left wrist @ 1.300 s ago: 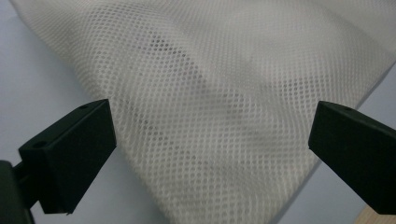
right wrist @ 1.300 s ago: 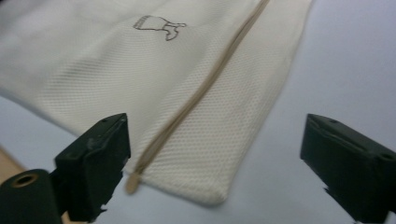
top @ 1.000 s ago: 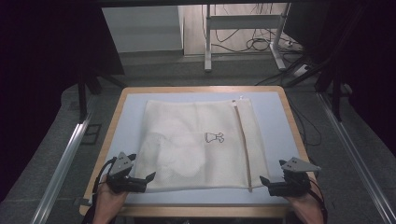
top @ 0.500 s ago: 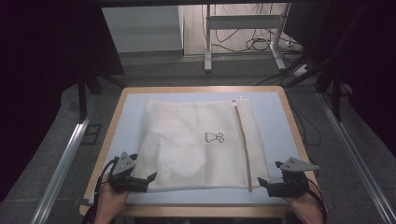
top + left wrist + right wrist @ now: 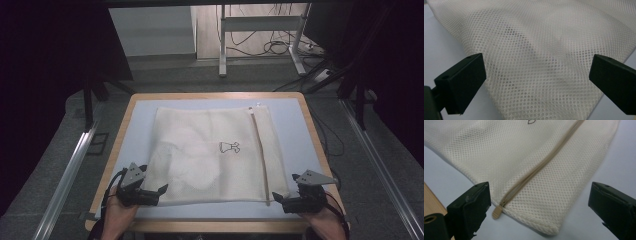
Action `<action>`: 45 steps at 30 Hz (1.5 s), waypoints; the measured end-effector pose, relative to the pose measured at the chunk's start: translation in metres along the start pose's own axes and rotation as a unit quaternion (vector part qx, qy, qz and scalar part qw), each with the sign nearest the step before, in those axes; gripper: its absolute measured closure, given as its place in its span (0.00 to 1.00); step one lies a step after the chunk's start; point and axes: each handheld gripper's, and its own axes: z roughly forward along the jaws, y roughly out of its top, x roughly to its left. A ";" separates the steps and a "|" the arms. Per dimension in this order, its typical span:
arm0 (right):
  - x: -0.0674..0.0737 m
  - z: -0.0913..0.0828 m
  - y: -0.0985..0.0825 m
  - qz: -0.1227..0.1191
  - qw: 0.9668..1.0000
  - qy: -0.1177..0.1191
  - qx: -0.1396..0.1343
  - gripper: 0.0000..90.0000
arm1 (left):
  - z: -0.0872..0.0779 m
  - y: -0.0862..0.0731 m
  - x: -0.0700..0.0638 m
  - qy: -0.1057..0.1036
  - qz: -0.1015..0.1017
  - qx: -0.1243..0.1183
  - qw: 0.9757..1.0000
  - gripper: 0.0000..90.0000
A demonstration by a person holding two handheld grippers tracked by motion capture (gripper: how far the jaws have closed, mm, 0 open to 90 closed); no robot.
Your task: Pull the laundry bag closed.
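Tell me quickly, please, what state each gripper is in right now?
Left gripper: open, holding nothing, jaws spread over the mesh laundry bag.
Right gripper: open, holding nothing, at the bag's zipper pull.

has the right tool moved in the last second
Yes, slightly. In the high view the right tool has crept left, toward the near right corner of the mesh bag, which lies flat on the table.
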 end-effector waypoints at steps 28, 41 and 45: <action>0.041 0.021 0.002 -0.141 0.986 -0.007 0.083 0.37 | 0.003 0.000 -0.003 -0.001 0.009 0.010 1.000 0.01; 0.050 0.031 0.001 -0.189 0.976 -0.010 0.107 0.42 | 0.004 0.001 -0.004 -0.001 0.012 0.013 1.000 0.01; 0.050 0.030 0.001 -0.200 0.973 -0.018 0.117 0.49 | 0.004 0.001 -0.004 0.000 0.013 0.014 1.000 0.01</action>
